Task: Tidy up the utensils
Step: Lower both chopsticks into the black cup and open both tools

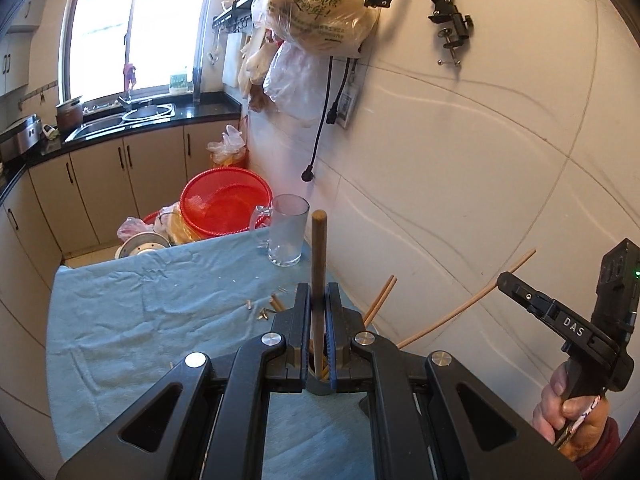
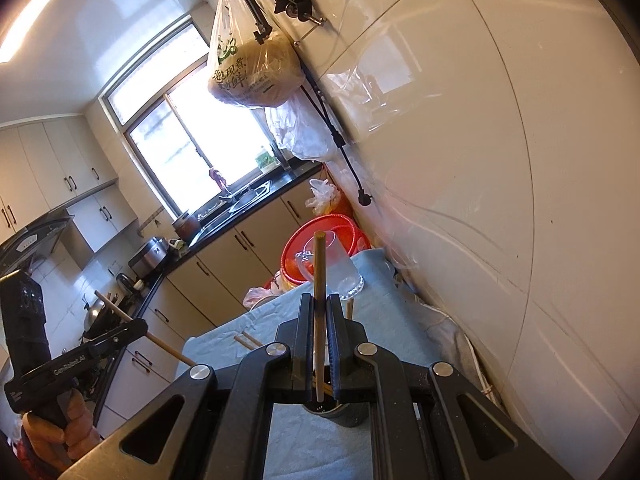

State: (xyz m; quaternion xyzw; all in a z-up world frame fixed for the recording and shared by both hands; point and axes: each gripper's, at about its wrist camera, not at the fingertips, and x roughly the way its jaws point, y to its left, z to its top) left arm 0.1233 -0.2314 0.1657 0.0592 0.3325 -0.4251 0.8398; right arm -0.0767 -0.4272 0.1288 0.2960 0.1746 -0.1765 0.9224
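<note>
A dark chopstick point(image 1: 319, 276) is clamped between the closed jaws of the left gripper point(image 1: 319, 300), its long axis running straight ahead, its blunt end pointing away above the blue cloth point(image 1: 152, 312). A paler chopstick point(image 2: 319, 308) is clamped likewise in the right gripper point(image 2: 319, 320), its near end over a dark holder point(image 2: 348, 414).

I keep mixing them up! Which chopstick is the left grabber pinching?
The upright chopstick clamped in the left gripper, seen beside the glass mug. The slanted chopstick over by the wall is clamped in the right gripper.
</note>
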